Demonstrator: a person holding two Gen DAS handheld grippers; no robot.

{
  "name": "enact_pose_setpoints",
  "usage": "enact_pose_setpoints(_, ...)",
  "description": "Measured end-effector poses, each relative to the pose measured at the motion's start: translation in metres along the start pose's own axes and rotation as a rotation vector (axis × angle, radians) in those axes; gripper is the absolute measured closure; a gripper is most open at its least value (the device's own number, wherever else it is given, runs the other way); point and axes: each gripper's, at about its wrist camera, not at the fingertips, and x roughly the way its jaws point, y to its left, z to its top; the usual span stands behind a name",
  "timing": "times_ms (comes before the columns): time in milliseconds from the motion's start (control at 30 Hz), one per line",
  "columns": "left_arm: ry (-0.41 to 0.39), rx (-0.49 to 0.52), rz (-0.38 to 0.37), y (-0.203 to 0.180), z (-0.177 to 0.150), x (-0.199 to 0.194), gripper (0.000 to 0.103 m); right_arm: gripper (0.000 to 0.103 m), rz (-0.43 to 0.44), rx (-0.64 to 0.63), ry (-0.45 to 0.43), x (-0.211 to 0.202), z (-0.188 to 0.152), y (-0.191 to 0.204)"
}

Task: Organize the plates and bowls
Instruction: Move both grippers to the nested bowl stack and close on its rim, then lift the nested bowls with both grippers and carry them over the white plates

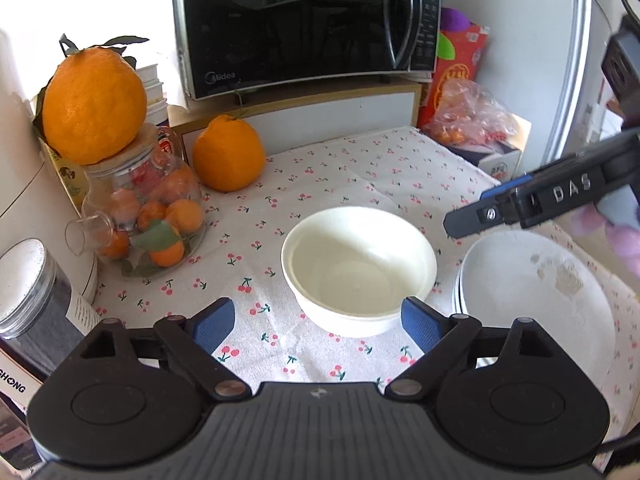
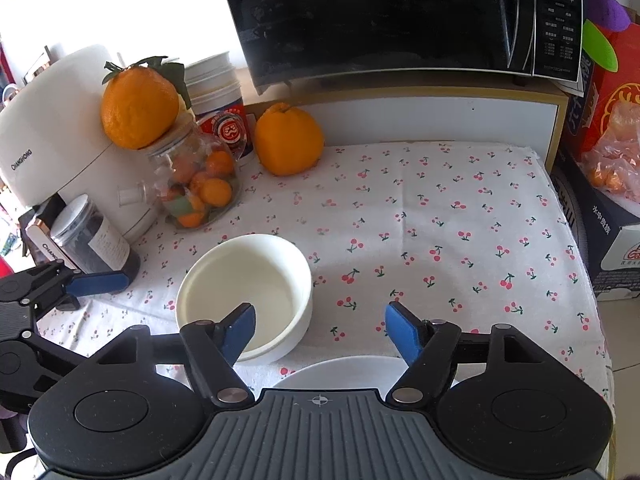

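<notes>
A white bowl (image 1: pixel 358 270) sits upright on the cherry-print cloth (image 1: pixel 340 168). It also shows in the right wrist view (image 2: pixel 246 292). A stack of white plates (image 1: pixel 536 300) lies to its right; only its rim (image 2: pixel 344 372) shows under my right gripper. My left gripper (image 1: pixel 318 326) is open and empty, just short of the bowl's near side. My right gripper (image 2: pixel 320 330) is open and empty, above the plates, its left finger (image 2: pixel 240 330) over the bowl's near rim. The right gripper shows in the left wrist view (image 1: pixel 520 204). The left gripper also shows at the right wrist view's left edge (image 2: pixel 96 282).
A glass jar of small oranges (image 1: pixel 148 216) with a big orange (image 1: pixel 94 104) on top stands at left, another orange (image 1: pixel 228 154) behind. A microwave (image 1: pixel 304 24) is at the back, a white appliance (image 2: pixel 52 136) and dark jar (image 2: pixel 94 240) at left, boxes and a bag (image 1: pixel 472 116) at right.
</notes>
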Motion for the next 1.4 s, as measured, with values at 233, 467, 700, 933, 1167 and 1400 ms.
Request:
enact_pose_setpoints(233,0.037,0.056,-0.038,0.001,-0.009,0.013,0.008,0.029,0.012,0.026,0.02,0.01,0.0,-0.004)
enact_pose_setpoints(467,0.097,0.119,-0.008,-0.006,-0.012,0.033,0.008,0.028,0.016,0.054,0.039,0.026,0.004,-0.003)
enact_pose_setpoints(700,0.119,0.121,-0.002,-0.005,-0.012,0.047,0.008,0.028,0.032,0.081,0.056,0.041,0.008,-0.001)
enact_pose_setpoints(933,0.116,0.122,-0.019,-0.009,-0.009,0.057,0.008,0.028,0.053,0.147,0.071,0.055,0.013,-0.008)
enact_pose_setpoints(1167,0.118,0.115,-0.052,-0.008,-0.008,0.065,0.009,0.028,0.082,0.21,0.078,0.065,0.016,-0.013)
enact_pose_setpoints(1400,0.111,0.101,-0.08,-0.007,-0.007,0.068,0.011,0.028,0.109,0.253,0.079,0.069,0.016,-0.017)
